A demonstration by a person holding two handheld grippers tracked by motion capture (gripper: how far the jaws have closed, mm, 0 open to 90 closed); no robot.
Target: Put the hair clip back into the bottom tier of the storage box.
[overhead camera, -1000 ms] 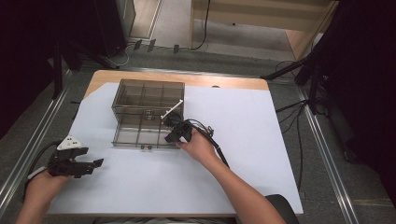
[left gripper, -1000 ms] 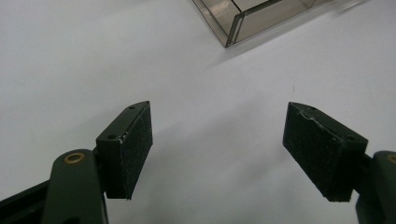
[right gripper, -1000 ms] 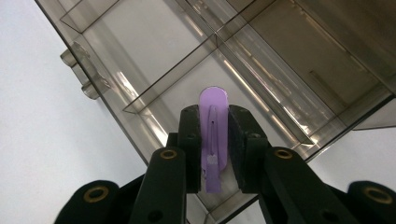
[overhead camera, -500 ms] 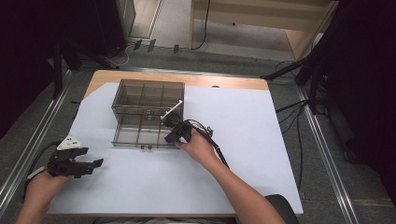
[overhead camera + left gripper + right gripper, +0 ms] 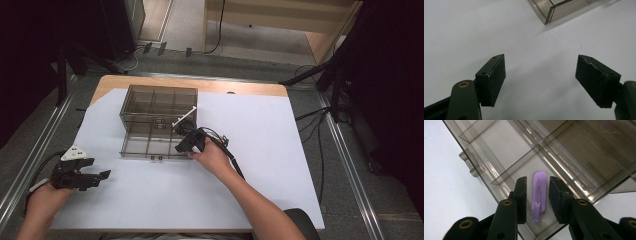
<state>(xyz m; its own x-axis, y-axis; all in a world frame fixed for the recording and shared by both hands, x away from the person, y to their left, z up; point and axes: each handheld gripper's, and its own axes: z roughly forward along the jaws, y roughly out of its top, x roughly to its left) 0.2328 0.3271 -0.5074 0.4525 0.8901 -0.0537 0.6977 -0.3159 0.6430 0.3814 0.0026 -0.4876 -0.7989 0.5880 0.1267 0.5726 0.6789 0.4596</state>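
Purple clip (image 5: 539, 195) sits flat on the floor of a compartment in the smoky clear organizer box (image 5: 150, 107), in the opened-out half nearest the person, close to the front wall. It lies right between the right gripper (image 5: 537, 195)'s jaws, but the pads aren't pressing on it. There's a visible gap on both sides, and the jaws have just been opening, so I'd call that released, clip dropped off.

Handling-wise it looks like a small, thin piece of translucent plastic: very light, fairly stiff, smooth and probably a bit slippery. Being so flat against the floor, it'd be fiddly to re-grab. Best bet, I think, is pinching across its narrow width at the long edges, near the middle, with a light squeeze so it doesn't squirt out or snap.

Left gripper (image 5: 80, 175) is parked well off to the side over the white sheet (image 5: 280, 150) covering the table (image 5: 240, 87), jaws spread wide with nothing between them. A white stick-like thing (image 5: 184, 117) pokes up by the box; can't tell what it is.
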